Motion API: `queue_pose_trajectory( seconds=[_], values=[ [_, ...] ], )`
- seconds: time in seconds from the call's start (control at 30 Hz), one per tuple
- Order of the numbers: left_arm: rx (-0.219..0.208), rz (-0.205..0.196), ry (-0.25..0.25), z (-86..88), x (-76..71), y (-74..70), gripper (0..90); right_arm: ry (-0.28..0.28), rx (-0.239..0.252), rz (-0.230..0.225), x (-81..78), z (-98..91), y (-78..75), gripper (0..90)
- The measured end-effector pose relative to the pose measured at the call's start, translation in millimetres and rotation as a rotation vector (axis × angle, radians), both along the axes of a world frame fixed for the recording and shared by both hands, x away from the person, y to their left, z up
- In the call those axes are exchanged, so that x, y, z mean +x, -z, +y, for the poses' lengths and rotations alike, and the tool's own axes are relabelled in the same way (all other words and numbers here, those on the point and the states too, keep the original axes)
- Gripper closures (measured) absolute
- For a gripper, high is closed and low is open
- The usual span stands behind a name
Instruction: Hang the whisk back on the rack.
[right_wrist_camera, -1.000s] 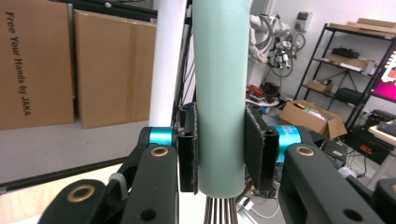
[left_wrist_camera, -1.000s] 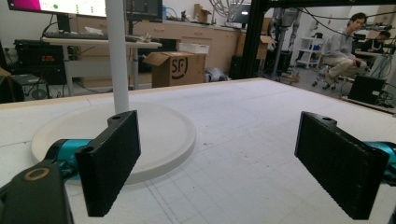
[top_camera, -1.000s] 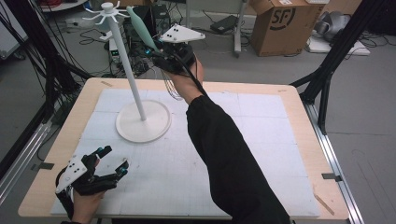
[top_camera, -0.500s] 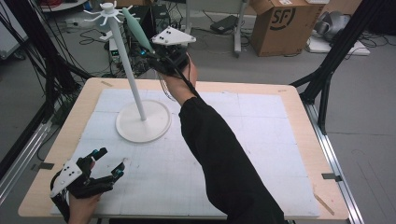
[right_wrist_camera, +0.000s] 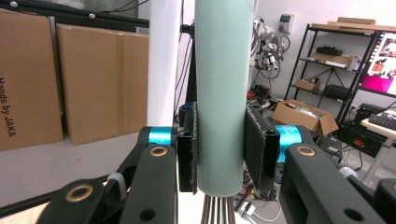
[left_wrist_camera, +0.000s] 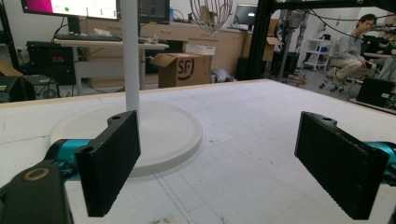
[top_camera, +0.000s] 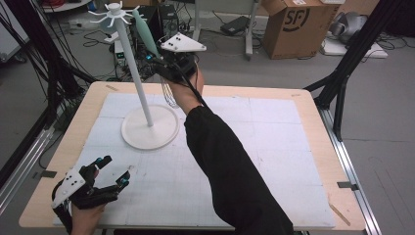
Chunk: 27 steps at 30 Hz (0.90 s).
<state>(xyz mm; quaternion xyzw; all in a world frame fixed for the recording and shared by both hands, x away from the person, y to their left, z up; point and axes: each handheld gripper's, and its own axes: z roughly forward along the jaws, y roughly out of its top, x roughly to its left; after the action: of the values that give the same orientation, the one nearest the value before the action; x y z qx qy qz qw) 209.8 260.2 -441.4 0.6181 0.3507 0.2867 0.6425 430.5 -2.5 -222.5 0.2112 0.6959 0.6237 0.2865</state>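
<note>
A whisk with a pale green handle [top_camera: 144, 29] [right_wrist_camera: 219, 93] is tilted up beside the top of a white stand. Its wire loops [top_camera: 170, 96] [left_wrist_camera: 211, 14] hang below the hand. My right gripper [top_camera: 155, 58] [right_wrist_camera: 219, 149] is shut on the handle, with a pad pressed on each side. The stand's pole [top_camera: 138, 83] [right_wrist_camera: 163, 60] rises just left of the handle, from a round base [top_camera: 149, 128] [left_wrist_camera: 159, 135] up to a ring of hooks [top_camera: 113, 10]. My left gripper [top_camera: 116, 170] [left_wrist_camera: 219, 168] rests open at the table's near left corner, with nothing between its jaws.
A white mat [top_camera: 274, 147] covers the wooden table [top_camera: 313, 98]. Behind the table stand a cardboard box [top_camera: 293, 24], black frame legs [top_camera: 342, 78] and cables on the floor. A seated person [left_wrist_camera: 350, 51] is far off in the left gripper view.
My right gripper, with the whisk in it, has shifted slightly left toward the stand's pole. The left gripper has stayed where it was.
</note>
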Motion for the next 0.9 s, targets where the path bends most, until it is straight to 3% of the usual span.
queue_pose_trajectory(
  seconds=[0.2,0.27,0.53,0.63,0.9],
  values=[
    [0.005,0.001,0.001,-0.2,0.6,0.3,14.9,0.015,-0.012,-0.02,-2.1,-0.6,1.9,66.8],
    [0.007,0.002,0.001,-0.6,1.0,0.5,14.8,0.014,-0.03,-0.01,-2.5,0.6,3.9,58.6],
    [0.018,0.005,0.016,-3.7,3.9,0.9,14.9,-0.008,-0.02,0.024,-5.4,-1.7,14.6,51.2],
    [0.016,0.006,0.016,-4.8,5.2,1.4,14.9,-0.022,-0.009,0.035,-6.4,-8.7,20.0,47.6],
    [0.025,0.008,0.01,-6.3,6.8,1.8,14.1,-0.011,0.014,0.027,-11.4,-47.5,40.7,21.7]
  ],
)
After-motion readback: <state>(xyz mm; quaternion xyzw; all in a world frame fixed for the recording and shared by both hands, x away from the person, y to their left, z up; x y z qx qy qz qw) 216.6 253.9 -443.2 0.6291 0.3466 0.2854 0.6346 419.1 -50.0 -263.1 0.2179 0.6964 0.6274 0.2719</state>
